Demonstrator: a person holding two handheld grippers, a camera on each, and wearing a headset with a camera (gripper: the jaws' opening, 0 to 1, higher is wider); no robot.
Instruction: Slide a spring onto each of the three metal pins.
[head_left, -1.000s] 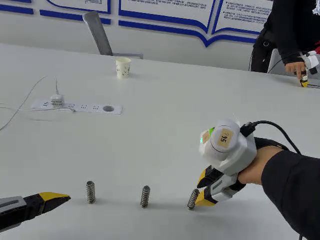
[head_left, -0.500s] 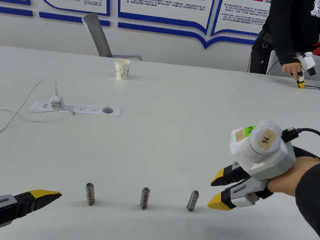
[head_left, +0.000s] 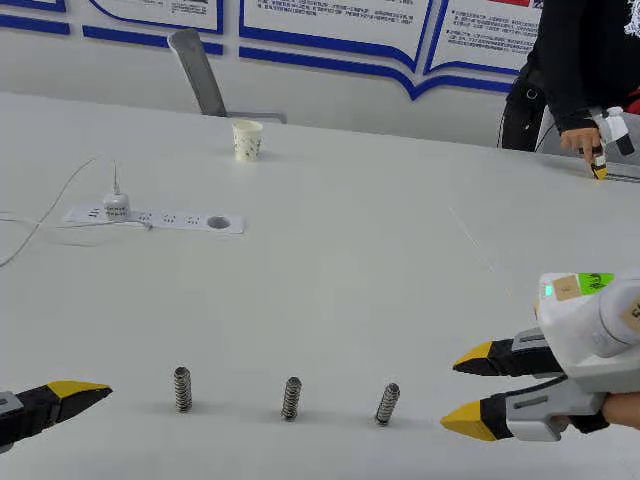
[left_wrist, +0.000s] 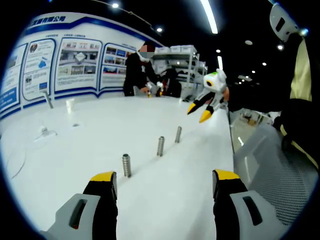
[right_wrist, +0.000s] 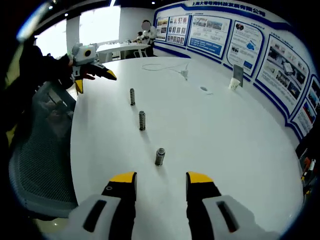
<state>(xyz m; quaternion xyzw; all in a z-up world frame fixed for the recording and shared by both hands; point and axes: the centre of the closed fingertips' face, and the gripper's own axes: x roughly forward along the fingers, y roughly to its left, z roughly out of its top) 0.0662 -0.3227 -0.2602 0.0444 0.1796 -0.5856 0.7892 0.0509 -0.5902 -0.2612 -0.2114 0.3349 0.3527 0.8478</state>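
3 springs stand in a row near the front edge of the tabletop: left spring, middle spring, right spring. left and middle are upright, the right one leans a bit. my read: they only stand because each sits on a pin, so all 3 look loaded. i can't make out the pins themselves under the coils.

right claw hovers just right of the right spring, jaws spread, nothing between them, clear of the coil. left claw is out past the left spring, jaws wide apart and empty in its own view. both sit off the ends of the row, likely to avoid knocking anything. the lean on the right spring may mean it isn't fully seated, can't tell.

writing: the blue-bordered wall posters carry text too small to read. tan and green stickers on the right claw's housing, print cut off. paper cup has a faint pattern, no legible brand. power strip shows no readable marking.
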